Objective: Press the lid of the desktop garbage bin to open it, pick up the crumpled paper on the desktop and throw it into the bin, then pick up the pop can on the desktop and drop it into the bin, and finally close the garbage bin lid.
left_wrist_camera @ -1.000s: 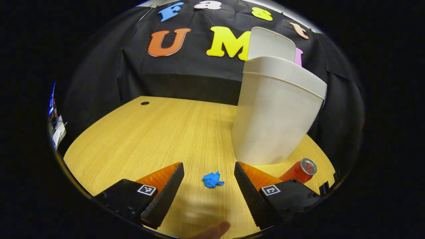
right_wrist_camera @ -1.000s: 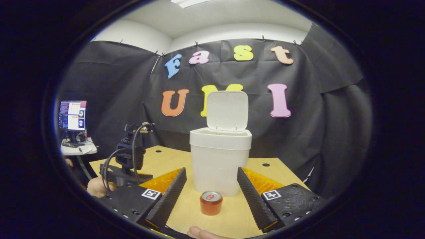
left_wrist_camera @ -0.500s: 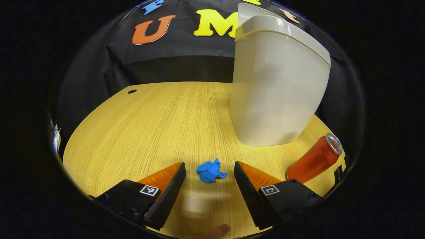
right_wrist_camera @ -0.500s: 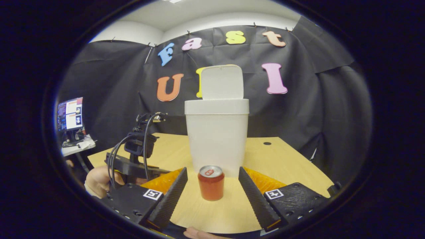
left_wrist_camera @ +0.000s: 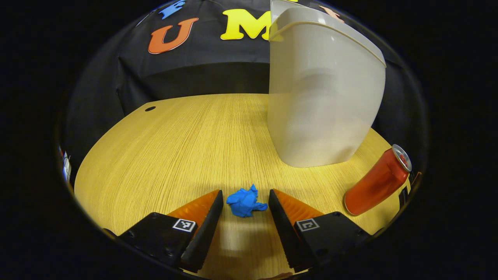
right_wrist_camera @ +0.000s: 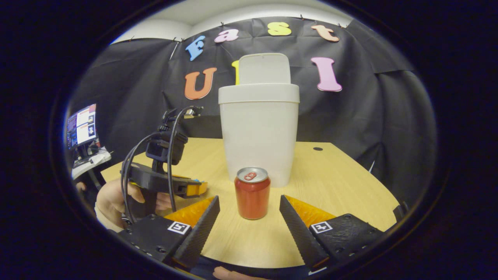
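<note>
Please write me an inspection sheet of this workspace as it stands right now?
Surface: wooden desktop with cable holes.
Job's things: white garbage bin, lid standing open; blue crumpled paper on the desktop; red pop can upright in front of the bin.
Clutter: nothing seen.
Grippers: left tongs open, fingers either side of the paper, not pressing on it; right tongs open, the can ahead between the fingers.
Cables: black loops on the left gripper, seen in the right gripper view.
Surroundings: black cloth wall; monitor on a side table; a hand.
</note>
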The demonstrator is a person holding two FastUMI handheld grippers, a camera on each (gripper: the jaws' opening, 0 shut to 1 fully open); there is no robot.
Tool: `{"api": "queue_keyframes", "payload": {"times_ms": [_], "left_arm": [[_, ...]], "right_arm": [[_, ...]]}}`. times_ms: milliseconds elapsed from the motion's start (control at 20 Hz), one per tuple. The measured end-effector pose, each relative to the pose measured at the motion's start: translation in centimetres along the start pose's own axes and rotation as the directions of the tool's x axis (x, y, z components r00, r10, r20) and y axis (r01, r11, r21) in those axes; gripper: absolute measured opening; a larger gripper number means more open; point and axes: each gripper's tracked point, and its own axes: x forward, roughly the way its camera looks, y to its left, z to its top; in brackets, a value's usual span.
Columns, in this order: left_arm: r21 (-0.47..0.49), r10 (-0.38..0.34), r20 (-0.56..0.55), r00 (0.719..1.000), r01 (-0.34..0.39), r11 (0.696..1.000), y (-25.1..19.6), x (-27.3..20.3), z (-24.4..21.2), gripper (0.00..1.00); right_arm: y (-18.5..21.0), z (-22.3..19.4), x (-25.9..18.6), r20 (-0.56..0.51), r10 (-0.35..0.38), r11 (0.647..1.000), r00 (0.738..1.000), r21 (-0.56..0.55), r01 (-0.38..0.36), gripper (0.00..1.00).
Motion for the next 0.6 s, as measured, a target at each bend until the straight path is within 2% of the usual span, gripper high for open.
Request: {"api": "queue_keyframes", "payload": {"times_ms": [150,250,300,350,400,600], "left_arm": [[0.009,0.002,0.004,1.000,-0.002,1.000,0.1,0.0,0.2,0.70],[0.010,0.005,0.006,1.000,-0.005,1.000,0.4,-0.2,0.0,0.70],[0.012,0.004,0.007,1.000,-0.004,1.000,0.6,-0.1,0.0,0.61],[0.014,0.006,0.007,1.000,-0.006,1.000,0.7,-0.2,0.1,0.63],[0.015,0.008,0.008,1.000,-0.008,1.000,0.8,-0.2,0.0,0.54],[0.022,0.009,0.003,1.000,-0.009,1.000,0.6,-0.4,-0.1,0.48]], "right_arm": [[-0.2,-0.8,0.5,-0.031,0.001,1.000,1.000,0.009,-0.001,0.96],[-0.2,-1.1,0.7,-0.047,0.004,1.000,0.999,0.019,-0.004,0.96],[-0.4,-1.5,0.9,-0.058,0.001,1.000,0.998,0.017,0.000,0.96],[-0.6,-1.7,1.1,-0.068,-0.007,1.000,0.998,0.016,0.008,0.96],[-0.8,-2.1,1.3,-0.076,-0.011,1.000,0.997,0.018,0.013,0.96],[-0.7,-3.1,2.1,-0.114,0.002,1.000,0.993,0.030,0.001,0.96]]}}
